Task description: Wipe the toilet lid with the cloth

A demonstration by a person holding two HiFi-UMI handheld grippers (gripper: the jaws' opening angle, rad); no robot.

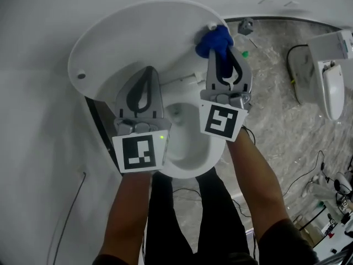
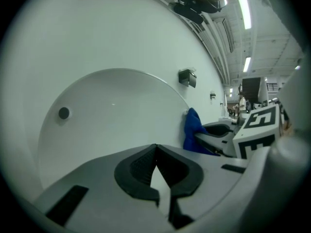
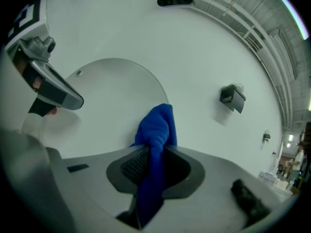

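The white toilet lid stands raised against the wall, above the open bowl. My right gripper is shut on a bunched blue cloth, which presses near the lid's right edge. In the right gripper view the blue cloth sticks out between the closed jaws, in front of the lid. My left gripper is shut with nothing in it, its tips by the lid's lower middle. The left gripper view shows the lid ahead and the cloth to the right.
A small round bumper sits on the lid's left side. A white wall runs along the left. A grey wall fitting is mounted right of the lid. Another toilet stands at the right, with cables on the marble floor.
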